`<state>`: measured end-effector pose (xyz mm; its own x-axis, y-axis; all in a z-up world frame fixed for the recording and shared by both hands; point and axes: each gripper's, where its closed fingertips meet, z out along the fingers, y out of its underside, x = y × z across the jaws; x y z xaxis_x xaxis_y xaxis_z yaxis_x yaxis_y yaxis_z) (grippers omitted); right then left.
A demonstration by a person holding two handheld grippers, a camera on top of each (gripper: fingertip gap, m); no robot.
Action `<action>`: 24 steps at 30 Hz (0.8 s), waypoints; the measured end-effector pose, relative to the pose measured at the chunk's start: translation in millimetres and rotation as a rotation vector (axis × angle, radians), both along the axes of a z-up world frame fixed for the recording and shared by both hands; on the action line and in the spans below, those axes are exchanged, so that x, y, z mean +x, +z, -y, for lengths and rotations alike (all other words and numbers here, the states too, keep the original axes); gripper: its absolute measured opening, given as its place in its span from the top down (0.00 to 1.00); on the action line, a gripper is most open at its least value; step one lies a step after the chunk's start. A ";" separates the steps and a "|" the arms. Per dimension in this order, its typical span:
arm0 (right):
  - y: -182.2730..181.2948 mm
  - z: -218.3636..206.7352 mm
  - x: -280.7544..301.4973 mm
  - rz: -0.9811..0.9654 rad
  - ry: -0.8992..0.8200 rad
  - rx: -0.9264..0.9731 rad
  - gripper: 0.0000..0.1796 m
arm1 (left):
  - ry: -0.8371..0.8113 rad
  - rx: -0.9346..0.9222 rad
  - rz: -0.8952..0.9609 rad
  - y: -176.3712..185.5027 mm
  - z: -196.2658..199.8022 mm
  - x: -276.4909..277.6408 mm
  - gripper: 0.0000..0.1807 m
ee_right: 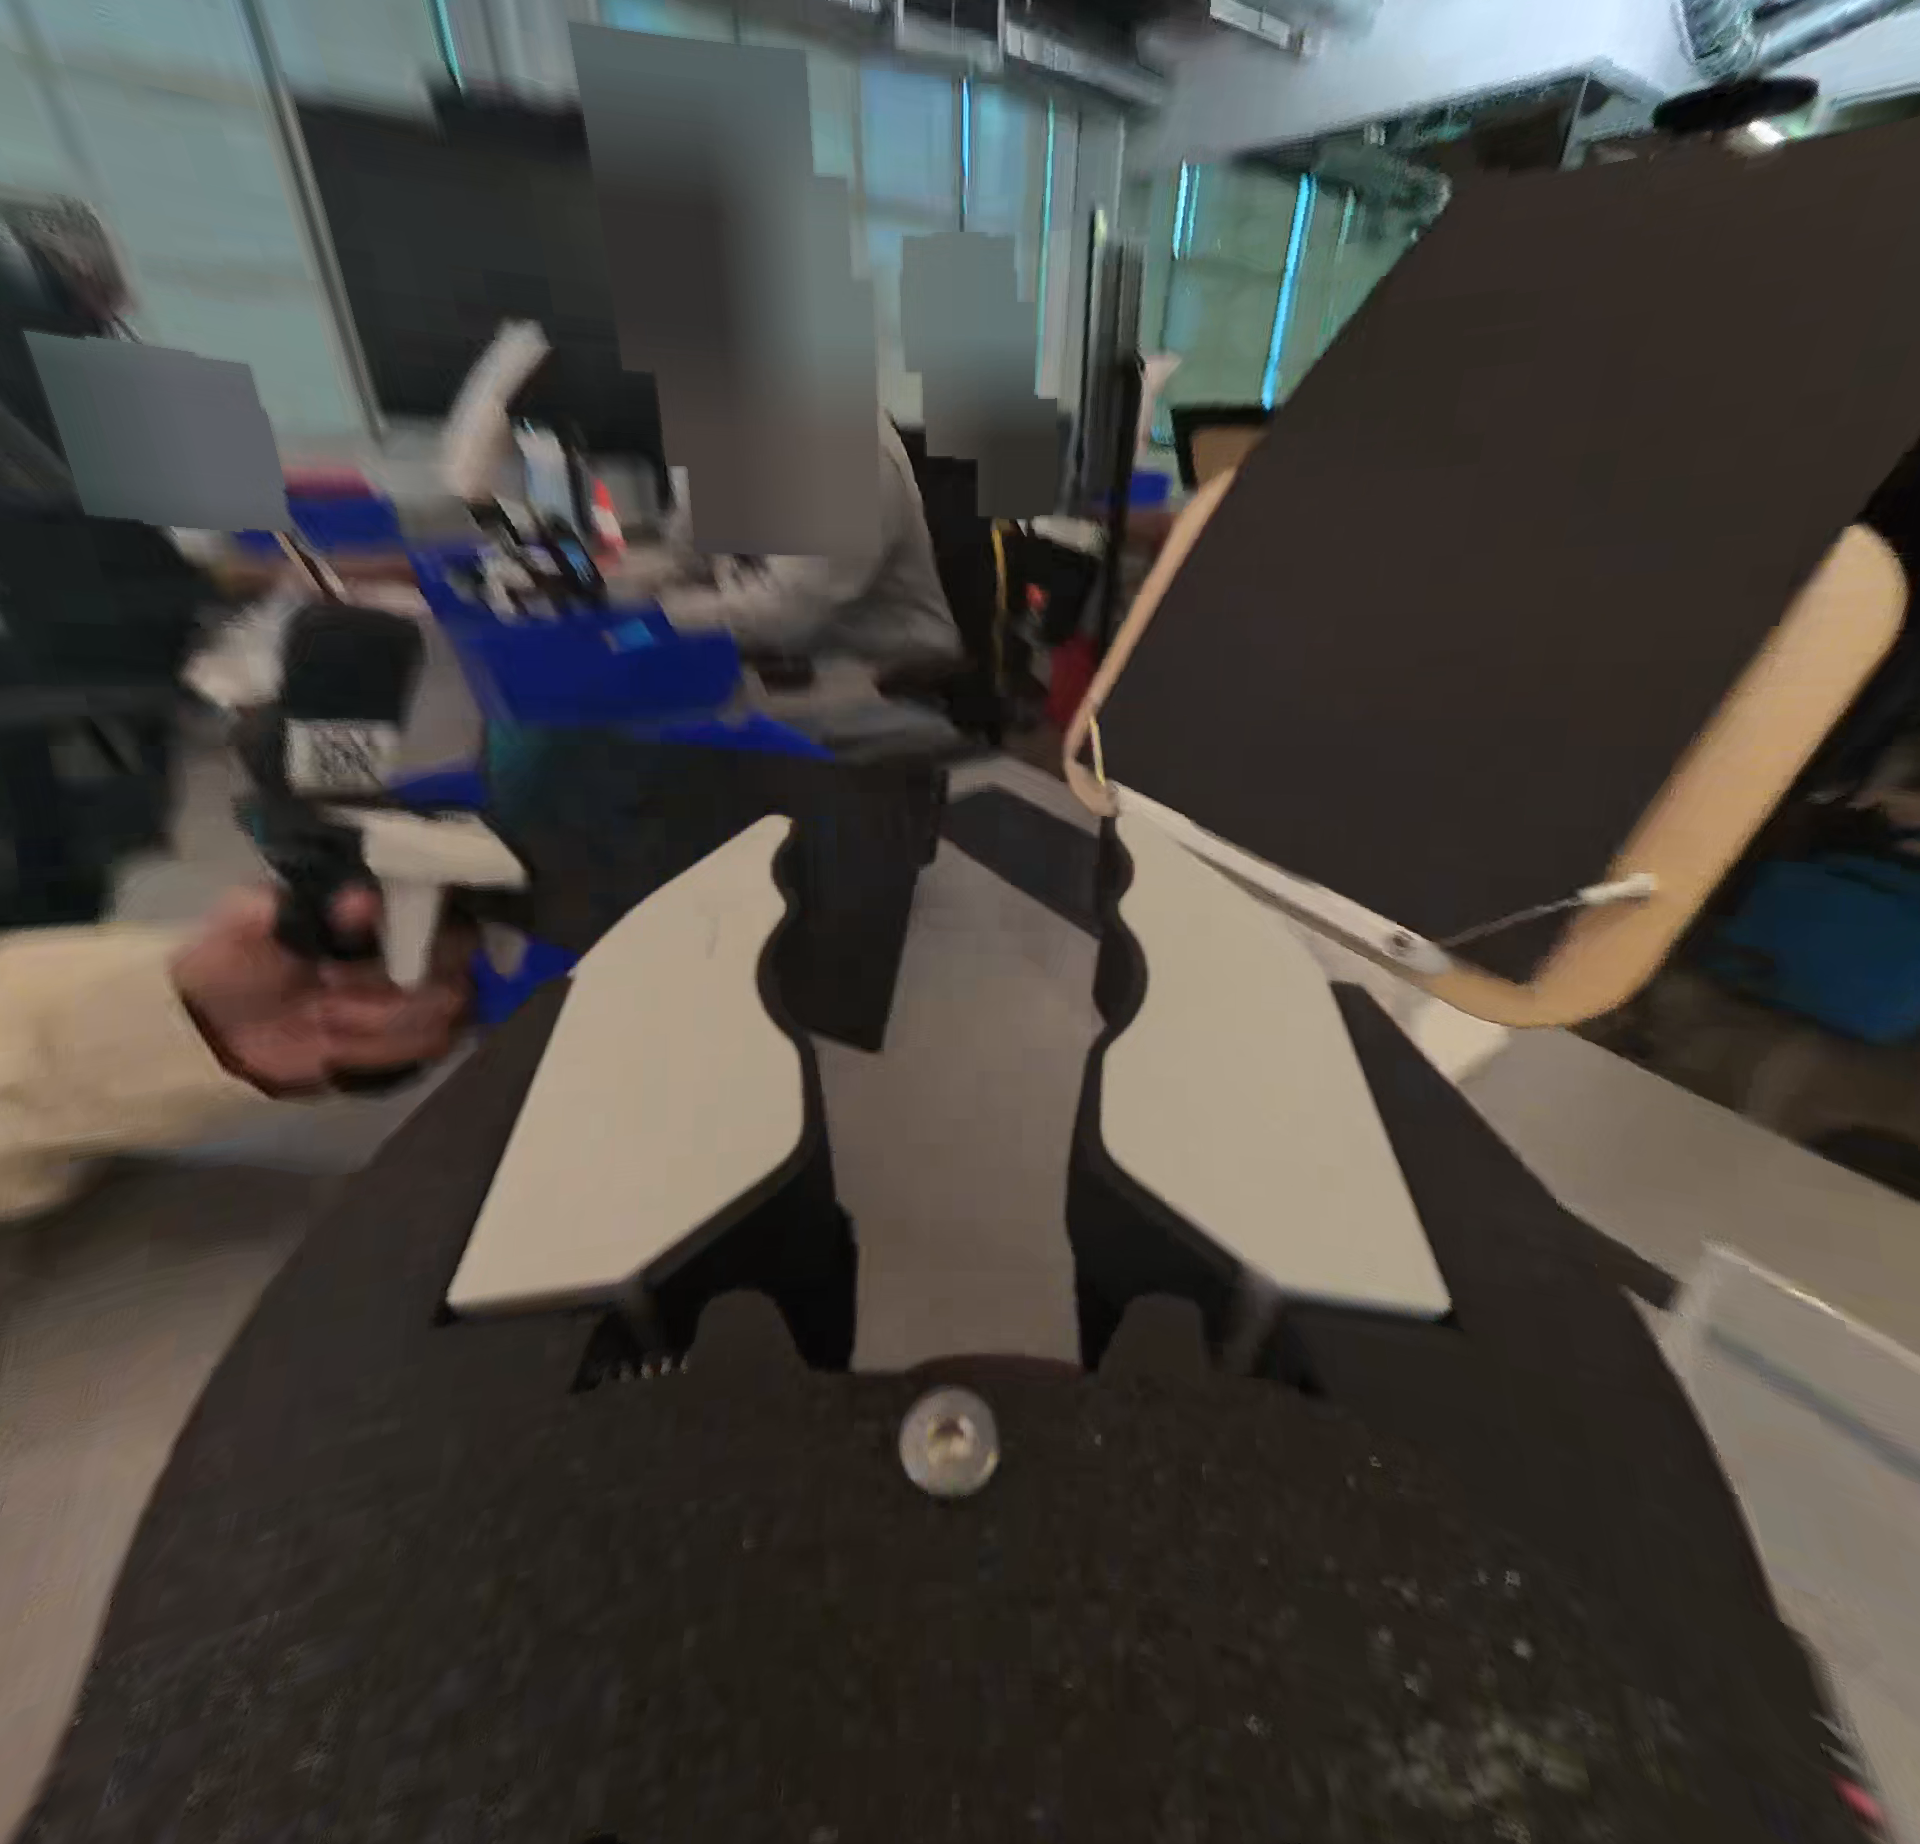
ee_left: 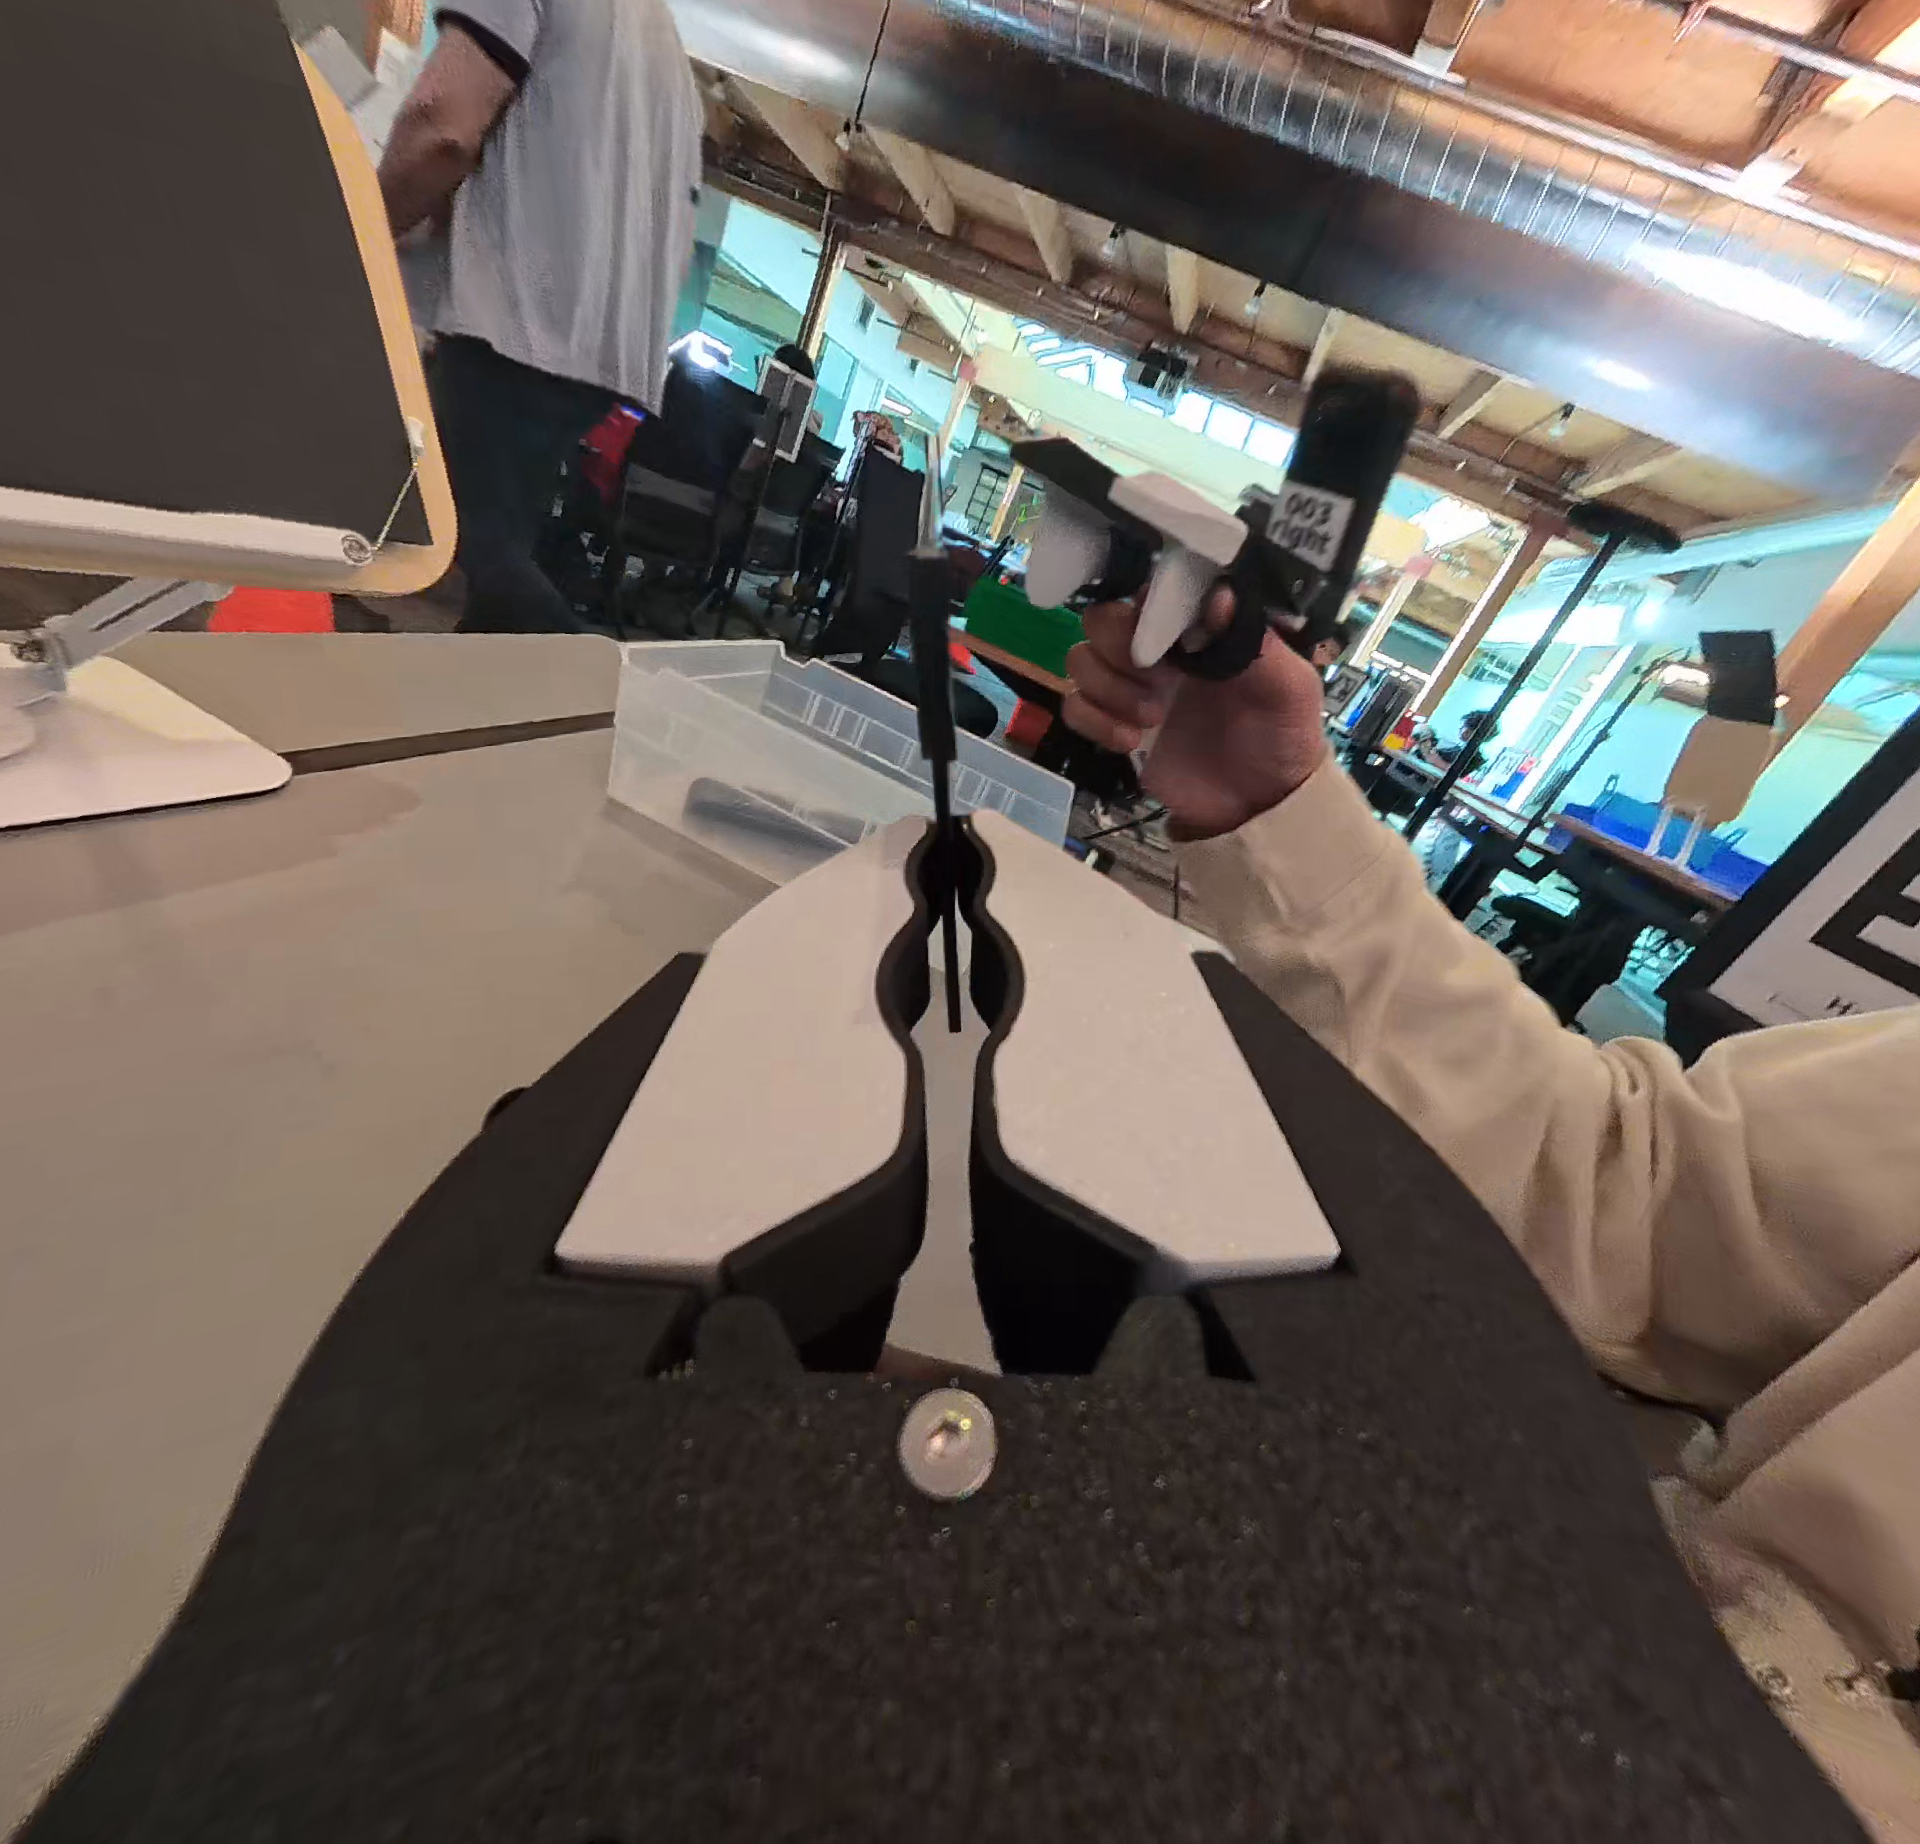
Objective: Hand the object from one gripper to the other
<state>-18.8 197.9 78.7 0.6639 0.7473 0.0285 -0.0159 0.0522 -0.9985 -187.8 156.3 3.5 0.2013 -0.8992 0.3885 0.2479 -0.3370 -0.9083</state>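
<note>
A thin black rod-like tool (ee_left: 938, 714) with a fine metal tip stands upright between my left gripper's (ee_left: 951, 844) fingertips. The left gripper is shut on its lower end above the grey table (ee_left: 260, 963). My right gripper (ee_left: 1107, 599), held in a hand with a cream sleeve, hovers to the right of the tool's top, apart from it, with its jaws open. In the right wrist view the right gripper (ee_right: 951, 849) is wide open and empty. The left gripper (ee_right: 416, 901) shows blurred at the left there. I cannot make out the tool in that view.
A clear plastic bin (ee_left: 831, 734) with a dark cylinder (ee_left: 748, 807) in it stands on the table beyond the left gripper. A dark panel with a wooden rim on a white stand (ee_left: 187, 236) (ee_right: 1507, 599) is at the left. A person (ee_left: 561, 184) stands behind. The left gripper's tips are roughly 20 cm from the right gripper's.
</note>
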 end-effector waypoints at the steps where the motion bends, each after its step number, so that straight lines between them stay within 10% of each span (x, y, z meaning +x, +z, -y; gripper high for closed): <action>1: -7.0 -1.0 3.3 0.096 -0.044 -0.003 0.68 | 0.007 0.010 -0.013 -0.5 -0.7 -0.2 0.99; 9: -59.1 -14.7 -20.6 0.243 -0.192 -0.229 0.46 | 0.092 0.133 -0.162 -10.5 -1.3 7.3 0.99; 24: -99.2 53.9 -57.8 0.648 0.245 -0.146 0.63 | -0.220 0.257 -0.379 -27.8 41.7 12.8 0.99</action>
